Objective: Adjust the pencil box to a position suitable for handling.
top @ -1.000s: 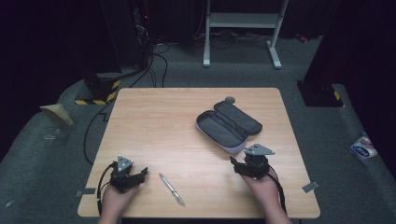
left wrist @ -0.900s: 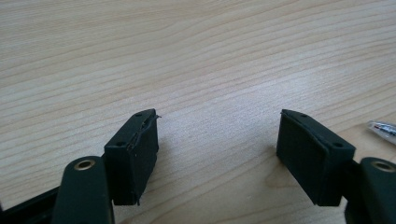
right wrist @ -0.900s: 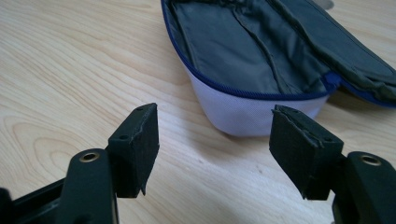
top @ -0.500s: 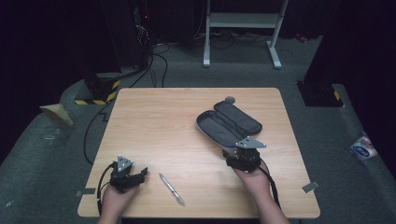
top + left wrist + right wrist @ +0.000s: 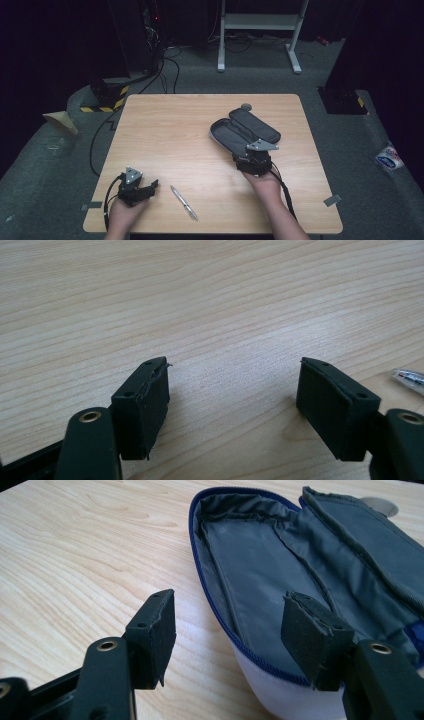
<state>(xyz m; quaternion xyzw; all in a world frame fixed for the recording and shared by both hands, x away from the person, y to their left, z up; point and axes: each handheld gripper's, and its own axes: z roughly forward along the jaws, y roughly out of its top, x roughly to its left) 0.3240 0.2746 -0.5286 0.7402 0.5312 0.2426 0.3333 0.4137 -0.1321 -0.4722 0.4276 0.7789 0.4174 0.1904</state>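
Nearest the person's edge of the worktop [image 5: 165,125], the left claw [image 5: 232,390] rests with its jaws spread wide and nothing between them, bare wood under it. Just to its right lies a pen [image 5: 183,202], well short of the pencil case [image 5: 243,131], the landmark here.

The right claw [image 5: 227,625] sits at the near end of the pencil case, which lies unzipped and folded open right of the worktop's middle. Its jaws have just been closing a little and now stand partly open, straddling the near rim: one pad hangs outside the case over the wood, the other just inside over the grey lining [image 5: 250,580]. Neither pad presses on the fabric yet, so nothing is held.

The risk I see is in the pinch. The wall is soft, so the rim could fold away from the pads and slip out, or the case could slide across the smooth wood if pushed before it is gripped. Catching only the loose lining would drag the case askew, and might swing the far flap [image 5: 259,125] shut.
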